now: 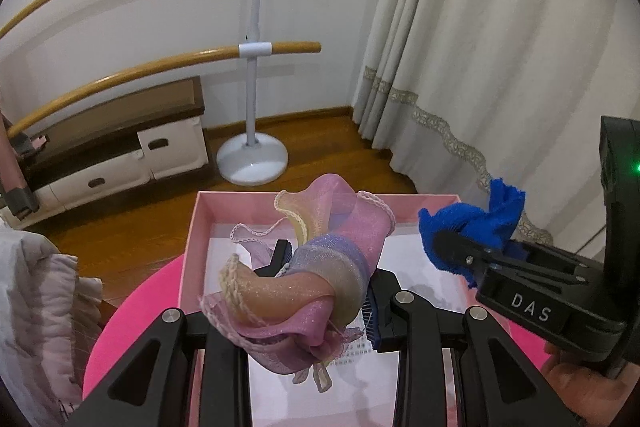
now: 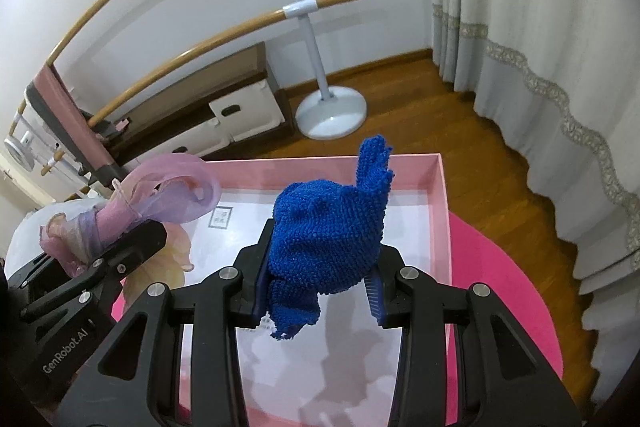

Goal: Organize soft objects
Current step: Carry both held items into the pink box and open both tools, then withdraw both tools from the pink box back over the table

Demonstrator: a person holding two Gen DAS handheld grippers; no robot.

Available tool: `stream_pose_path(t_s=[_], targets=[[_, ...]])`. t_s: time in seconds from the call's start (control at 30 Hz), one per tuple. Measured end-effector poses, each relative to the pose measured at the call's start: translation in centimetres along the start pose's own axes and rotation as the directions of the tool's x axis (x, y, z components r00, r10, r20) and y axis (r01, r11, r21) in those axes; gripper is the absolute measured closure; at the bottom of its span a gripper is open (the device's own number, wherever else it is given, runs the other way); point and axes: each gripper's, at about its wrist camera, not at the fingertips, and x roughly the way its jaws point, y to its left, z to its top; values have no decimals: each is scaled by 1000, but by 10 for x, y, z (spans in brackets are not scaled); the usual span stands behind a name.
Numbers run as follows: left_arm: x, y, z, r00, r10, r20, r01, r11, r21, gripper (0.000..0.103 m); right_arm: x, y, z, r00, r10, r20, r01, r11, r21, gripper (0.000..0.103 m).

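**Two grippers holding cloths over a pink box**

The left gripper (image 1: pixel 326 291) is pinching a sheer pink-lilac glittery scarf (image 1: pixel 320 267), hiding its fingertips. The right gripper (image 2: pixel 320 283) is clamping a crumpled blue terry cloth (image 2: pixel 328 235). Both are hanging over the shallow pink cardboard box (image 2: pixel 438 211); its near edge is cut off.

Left gripper (image 1: pixel 320 291) fingers clamped, angled down; right gripper (image 2: pixel 316 283) alongside, clamped, angled down.
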Motion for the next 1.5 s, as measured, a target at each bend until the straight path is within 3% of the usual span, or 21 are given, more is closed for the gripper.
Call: stream_pose_path(t_s=[0.17,0.33,0.43,0.5,0.6,0.8,1.0,1.23,1.5], targets=[[-2,-5,5,998,-37,-42,36,999,-22,74,14,-8,6,1000,-7,-13,7,1000,23,66],[6,-7,6,993,-69,-96,65,997,-38,66,28,-15,8,999,-33,-24,34,998,51,54],[-6,-3,6,995,-51,-87,47,998,-50,39,27,-24,5,999,-40,-16,41,996,85,27],[-24,2,4,999,-20,-47,17,999,-50,10,16,-30,1,999,-35,15,33,995,97,5],[-49,1,-3,1000,25,15,-24,999,-31,2,-4,-30,-4,998,-13,62,6,995,101,0],[-103,-13,-20,987,118,110,-122,992,30,0,-40,-22,-13,991,-24,130,11,995,100,0],[-156,-28,-40,974,151,172,-166,983,74,0,-78,-5,-25,983,-43,179,29,996,81,0],[-197,-19,-101,959,157,235,-180,980,80,0,-130,24,-58,965,-50,256,46,999,20,0],[-242,14,-163,949,174,263,-184,983,13,0,-176,43,-111,948,-38,316,46,999,-18,0]])
